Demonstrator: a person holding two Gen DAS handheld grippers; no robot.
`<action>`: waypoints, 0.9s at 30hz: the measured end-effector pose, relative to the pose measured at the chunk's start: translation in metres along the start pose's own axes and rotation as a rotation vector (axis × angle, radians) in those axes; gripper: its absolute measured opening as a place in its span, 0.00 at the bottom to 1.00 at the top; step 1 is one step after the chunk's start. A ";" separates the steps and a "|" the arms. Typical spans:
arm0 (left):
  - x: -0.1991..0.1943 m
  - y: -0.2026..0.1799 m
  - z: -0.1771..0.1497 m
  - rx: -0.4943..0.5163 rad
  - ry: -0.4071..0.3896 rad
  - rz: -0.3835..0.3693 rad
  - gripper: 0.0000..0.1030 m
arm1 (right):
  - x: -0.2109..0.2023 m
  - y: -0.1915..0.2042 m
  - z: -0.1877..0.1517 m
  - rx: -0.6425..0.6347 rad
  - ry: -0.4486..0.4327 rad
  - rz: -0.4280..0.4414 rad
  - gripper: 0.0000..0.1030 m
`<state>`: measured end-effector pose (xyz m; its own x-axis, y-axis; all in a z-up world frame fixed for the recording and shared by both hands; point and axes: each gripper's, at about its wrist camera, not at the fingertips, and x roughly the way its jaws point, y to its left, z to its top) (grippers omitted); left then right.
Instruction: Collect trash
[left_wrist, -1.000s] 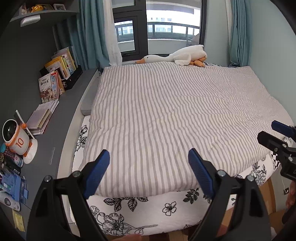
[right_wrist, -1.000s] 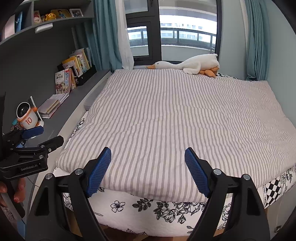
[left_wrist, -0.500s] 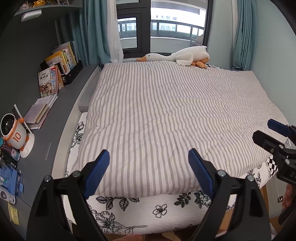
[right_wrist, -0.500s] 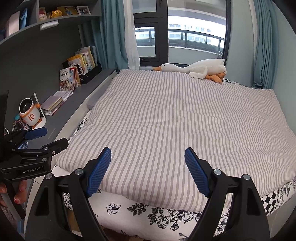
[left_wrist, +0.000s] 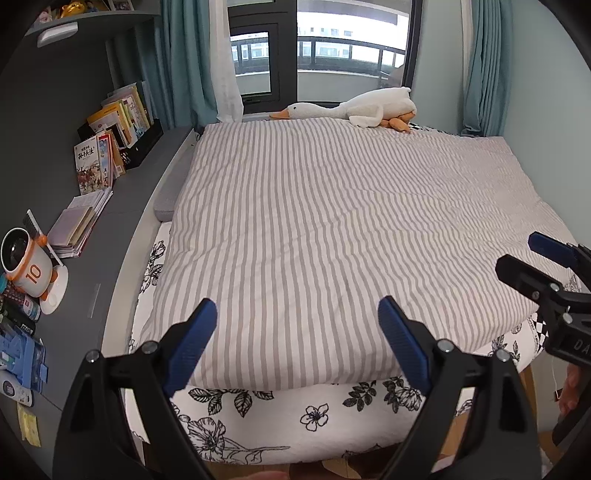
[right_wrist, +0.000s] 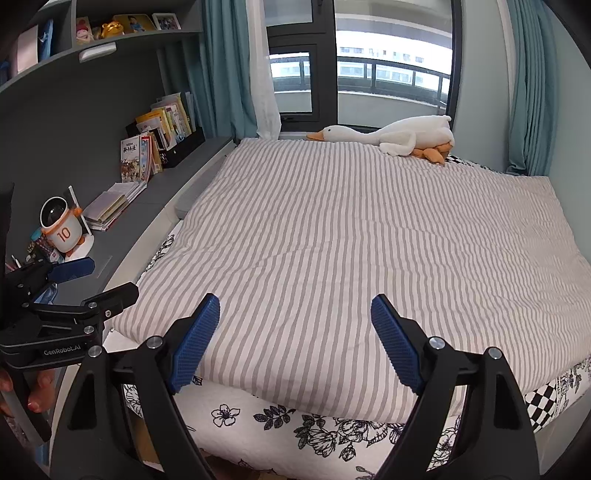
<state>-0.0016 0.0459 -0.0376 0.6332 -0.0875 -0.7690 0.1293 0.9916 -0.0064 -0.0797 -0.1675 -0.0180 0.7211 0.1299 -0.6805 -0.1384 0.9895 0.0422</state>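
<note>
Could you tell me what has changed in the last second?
Both views have drifted slightly, with the bed sitting a little lower in frame. Nothing was grasped or released: the left gripper and right gripper stay open and empty. The plush goose and books are unmoved.

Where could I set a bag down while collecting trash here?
The striped duvet is bare from its near edge up to the plush goose. The grey ledge is crowded: books, robot toy, with one bare strip along the bed.
</note>
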 end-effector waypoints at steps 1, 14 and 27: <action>0.000 0.000 0.000 -0.003 0.001 0.001 0.86 | 0.000 0.000 0.000 0.000 0.001 0.001 0.79; -0.002 0.006 -0.002 -0.009 0.000 0.006 0.86 | 0.005 0.003 0.002 -0.008 0.006 0.012 0.79; -0.001 0.005 0.005 -0.007 -0.001 0.005 0.86 | 0.006 -0.001 0.004 -0.004 0.002 0.004 0.79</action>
<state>0.0019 0.0504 -0.0341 0.6342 -0.0829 -0.7687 0.1206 0.9927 -0.0075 -0.0724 -0.1670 -0.0196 0.7190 0.1339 -0.6820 -0.1442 0.9887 0.0421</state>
